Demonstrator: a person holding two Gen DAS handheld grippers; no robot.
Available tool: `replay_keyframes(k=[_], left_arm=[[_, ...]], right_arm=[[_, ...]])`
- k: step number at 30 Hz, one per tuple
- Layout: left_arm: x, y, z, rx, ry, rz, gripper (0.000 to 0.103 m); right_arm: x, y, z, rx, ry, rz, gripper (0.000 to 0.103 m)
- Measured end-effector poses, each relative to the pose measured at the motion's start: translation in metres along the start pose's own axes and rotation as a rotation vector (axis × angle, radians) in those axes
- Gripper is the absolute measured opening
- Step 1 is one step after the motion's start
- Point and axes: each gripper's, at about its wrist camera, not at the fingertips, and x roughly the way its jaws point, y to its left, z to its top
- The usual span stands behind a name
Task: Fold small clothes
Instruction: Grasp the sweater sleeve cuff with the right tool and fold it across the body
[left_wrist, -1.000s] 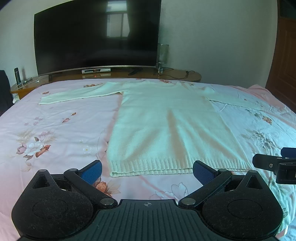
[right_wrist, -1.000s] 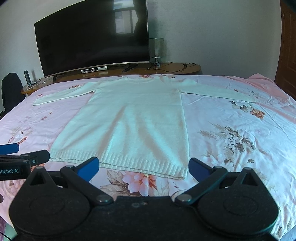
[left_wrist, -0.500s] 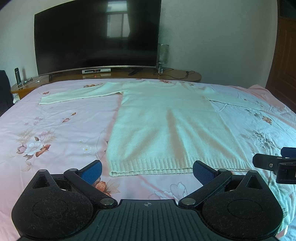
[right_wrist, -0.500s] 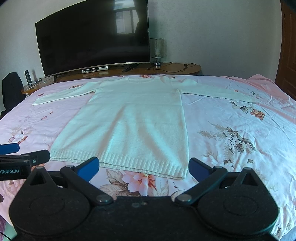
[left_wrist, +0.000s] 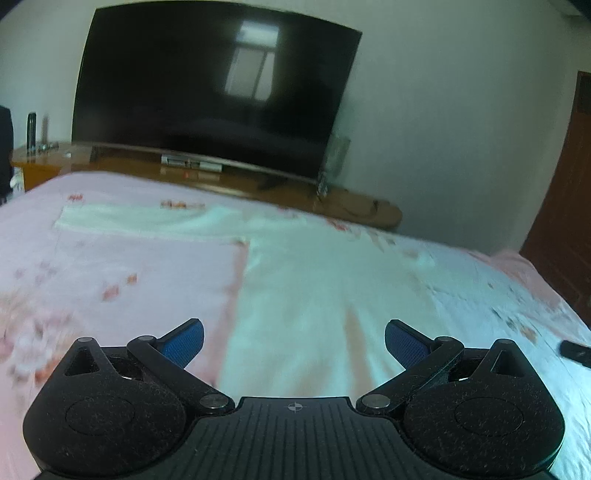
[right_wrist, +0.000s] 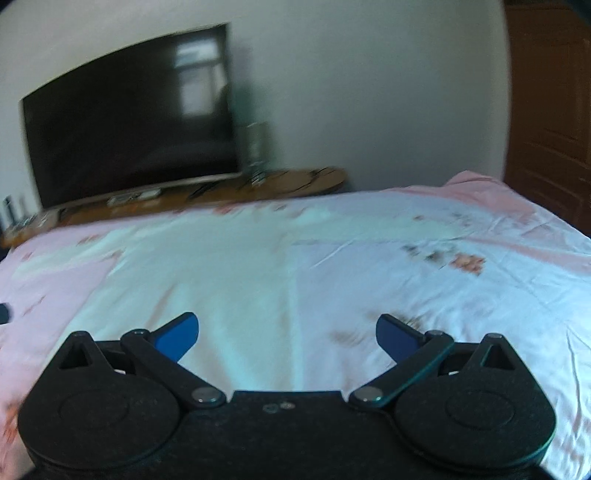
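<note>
A pale mint knitted sweater (left_wrist: 325, 295) lies flat on the bed with both sleeves spread sideways; it also shows in the right wrist view (right_wrist: 221, 280). Both now views are blurred. My left gripper (left_wrist: 294, 343) is open and empty, low over the sweater's lower left part. My right gripper (right_wrist: 287, 338) is open and empty over the sweater's lower right edge. A bit of the right gripper shows at the left wrist view's right edge (left_wrist: 576, 352). The sweater's hem is hidden behind both grippers.
The bed has a pink floral sheet (left_wrist: 92, 280), also seen in the right wrist view (right_wrist: 461, 266). A large dark TV (left_wrist: 207, 99) stands on a wooden stand (left_wrist: 354, 206) beyond the bed. A brown door (right_wrist: 550, 110) is at the right.
Both grippers have moved forward and lower over the sweater, so its hem has gone out of sight. The left has tilted to the left, the right to the right. Both jaws stay open.
</note>
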Motion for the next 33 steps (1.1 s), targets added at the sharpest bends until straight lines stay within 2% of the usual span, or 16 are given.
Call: replay_keyframes(k=[2, 4, 6, 7, 11, 14, 18, 22, 25, 26, 31, 32, 33], left_arm=[[0.029, 0.009, 0.011, -0.013, 0.007, 0.008, 0.103], [0.064, 0.021, 0.022, -0.021, 0.028, 0.058, 0.103], [0.091, 0.036, 0.033, -0.042, -0.013, 0.067, 0.103], [0.102, 0.042, 0.038, -0.048, -0.036, 0.087, 0.103], [0.155, 0.056, 0.059, 0.001, -0.081, 0.242, 0.103], [0.207, 0.075, 0.071, 0.006, -0.038, 0.290, 0.103], [0.265, 0.097, 0.070, -0.016, 0.040, 0.343, 0.103], [0.294, 0.104, 0.051, -0.033, 0.102, 0.355, 0.103], [0.292, 0.103, 0.049, -0.039, 0.069, 0.316, 0.103], [0.293, 0.105, 0.048, -0.050, 0.070, 0.307, 0.103], [0.287, 0.118, 0.047, -0.122, 0.034, 0.249, 0.103], [0.286, 0.119, 0.047, -0.131, 0.029, 0.243, 0.103], [0.287, 0.120, 0.046, -0.137, 0.024, 0.239, 0.103]], right_arm=[[0.020, -0.026, 0.013, 0.076, -0.010, 0.004, 0.098], [0.046, -0.054, 0.028, 0.151, -0.019, -0.001, 0.084], [0.078, -0.081, 0.041, 0.213, -0.021, -0.027, 0.050], [0.095, -0.094, 0.047, 0.244, -0.019, -0.044, 0.045], [0.166, -0.149, 0.062, 0.405, -0.032, -0.095, 0.042], [0.217, -0.190, 0.067, 0.502, -0.052, -0.138, 0.038], [0.276, -0.246, 0.059, 0.730, -0.056, -0.164, 0.034], [0.314, -0.279, 0.046, 0.866, -0.060, -0.173, 0.034], [0.332, -0.293, 0.038, 0.933, -0.065, -0.170, 0.037], [0.336, -0.295, 0.037, 0.932, -0.060, -0.166, 0.035], [0.354, -0.290, 0.049, 0.852, -0.055, -0.177, 0.035], [0.356, -0.289, 0.051, 0.847, -0.048, -0.173, 0.025], [0.359, -0.289, 0.052, 0.846, -0.034, -0.154, 0.007]])
